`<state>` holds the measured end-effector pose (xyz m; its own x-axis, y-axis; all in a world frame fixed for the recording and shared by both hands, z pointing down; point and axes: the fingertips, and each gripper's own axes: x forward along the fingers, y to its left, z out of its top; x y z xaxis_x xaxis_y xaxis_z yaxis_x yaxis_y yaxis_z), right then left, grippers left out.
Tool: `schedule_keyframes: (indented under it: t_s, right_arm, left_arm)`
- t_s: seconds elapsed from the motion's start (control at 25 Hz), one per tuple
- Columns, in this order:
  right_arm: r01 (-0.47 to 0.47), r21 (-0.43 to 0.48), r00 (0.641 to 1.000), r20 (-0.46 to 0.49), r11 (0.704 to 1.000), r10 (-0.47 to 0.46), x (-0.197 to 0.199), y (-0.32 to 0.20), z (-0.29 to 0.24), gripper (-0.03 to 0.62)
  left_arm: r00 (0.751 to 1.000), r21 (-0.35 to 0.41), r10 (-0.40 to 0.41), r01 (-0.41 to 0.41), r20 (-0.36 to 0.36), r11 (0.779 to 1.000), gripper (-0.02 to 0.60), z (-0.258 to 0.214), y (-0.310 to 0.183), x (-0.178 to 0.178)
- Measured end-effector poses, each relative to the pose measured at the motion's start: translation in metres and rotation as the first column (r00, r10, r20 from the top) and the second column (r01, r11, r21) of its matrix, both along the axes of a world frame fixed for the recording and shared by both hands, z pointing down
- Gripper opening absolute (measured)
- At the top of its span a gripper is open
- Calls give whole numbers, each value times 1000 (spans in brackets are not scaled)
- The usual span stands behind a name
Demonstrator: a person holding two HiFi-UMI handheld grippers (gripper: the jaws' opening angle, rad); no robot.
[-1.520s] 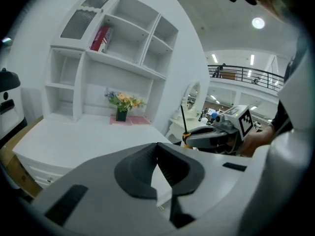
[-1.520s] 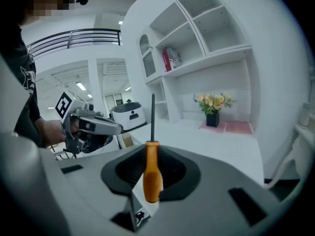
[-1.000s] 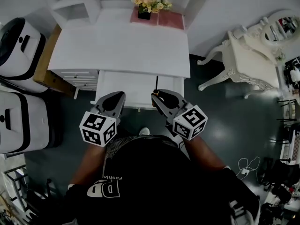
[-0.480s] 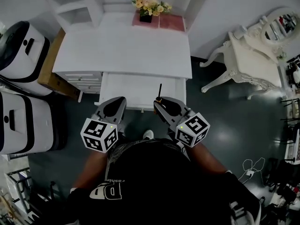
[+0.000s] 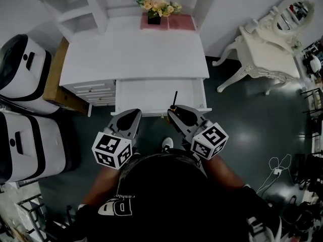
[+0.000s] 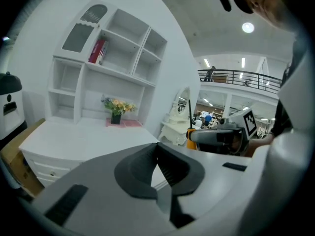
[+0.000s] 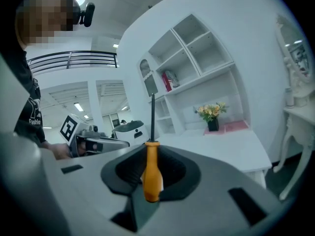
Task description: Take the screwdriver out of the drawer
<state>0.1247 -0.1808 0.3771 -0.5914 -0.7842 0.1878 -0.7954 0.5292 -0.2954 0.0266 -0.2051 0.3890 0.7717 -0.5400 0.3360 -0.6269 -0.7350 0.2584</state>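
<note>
The white surface (image 5: 133, 54) fills the upper centre of the head view, its drawer (image 5: 151, 92) open below. Just beneath, the right tongs (image 5: 173, 112) clamp the screwdriver (image 7: 151, 173) by its orange handle — shaft upright at the drawer's front edge — while the left tongs (image 5: 132, 115) sit closed, empty.

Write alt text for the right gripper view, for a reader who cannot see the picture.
The right gripper holds an orange-handled screwdriver upright between its jaws, with the dark shaft pointing up. Behind it are a white desk, white shelves and flowers. The left gripper shows at the left.
</note>
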Motion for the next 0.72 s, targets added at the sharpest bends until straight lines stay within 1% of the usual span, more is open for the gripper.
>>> schedule_keyframes:
  t_s: [0.24, 0.48, 0.72]
  right_arm:
    - [-96, -14, 994, 43, 995, 97, -38, 21, 4, 74]
    - [-140, -25, 990, 16, 990, 140, -74, 48, 9, 74]
    - [-193, -27, 981, -1, 981, 194, -89, 76, 11, 74]
  left_arm:
    - [996, -8, 89, -89, -4, 996, 14, 5, 21, -36]
    - [990, -18, 142, -142, -13, 990, 14, 9, 39, -69]
    - [981, -23, 190, -191, -25, 981, 14, 14, 59, -86]
